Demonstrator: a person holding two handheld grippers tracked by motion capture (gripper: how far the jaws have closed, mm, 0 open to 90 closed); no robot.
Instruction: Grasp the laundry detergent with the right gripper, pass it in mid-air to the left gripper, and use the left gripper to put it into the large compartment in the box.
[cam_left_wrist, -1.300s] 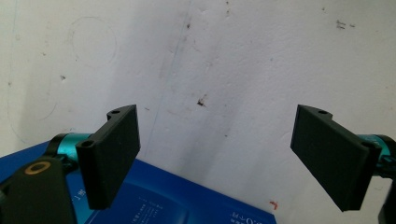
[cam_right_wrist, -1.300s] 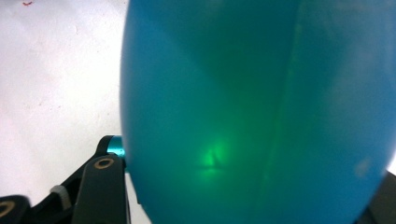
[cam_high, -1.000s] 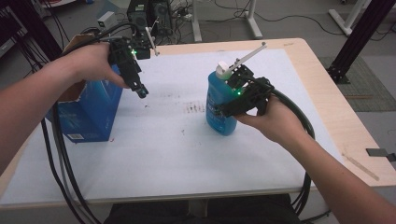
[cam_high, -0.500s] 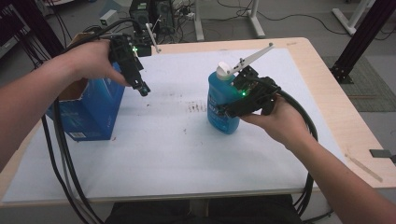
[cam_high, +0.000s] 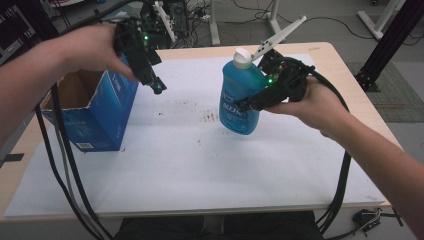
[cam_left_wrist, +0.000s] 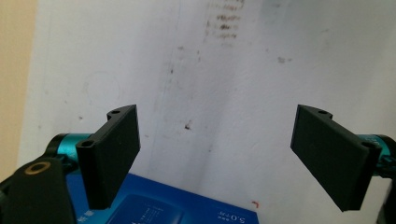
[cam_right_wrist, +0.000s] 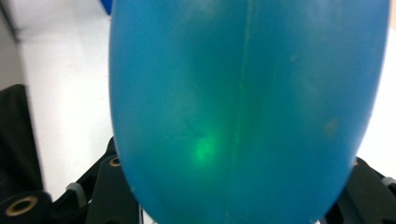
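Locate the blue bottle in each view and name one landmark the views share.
High view: blue bottle right of centre, clamped in the right gripper.
Left gripper view: not in it.
Right gripper view: blue bottle close up, between the jaws.
Shared landmark: white table cover.

Blue bottle (cam_right_wrist: 247, 107) close up
Its translucent body sits clamped between the black jaws, a green glint low on it, white tabletop (cam_right_wrist: 65, 93) behind.

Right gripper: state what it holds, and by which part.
The right gripper is shut on the blue bottle, gripping the middle of its body, below the white cap.
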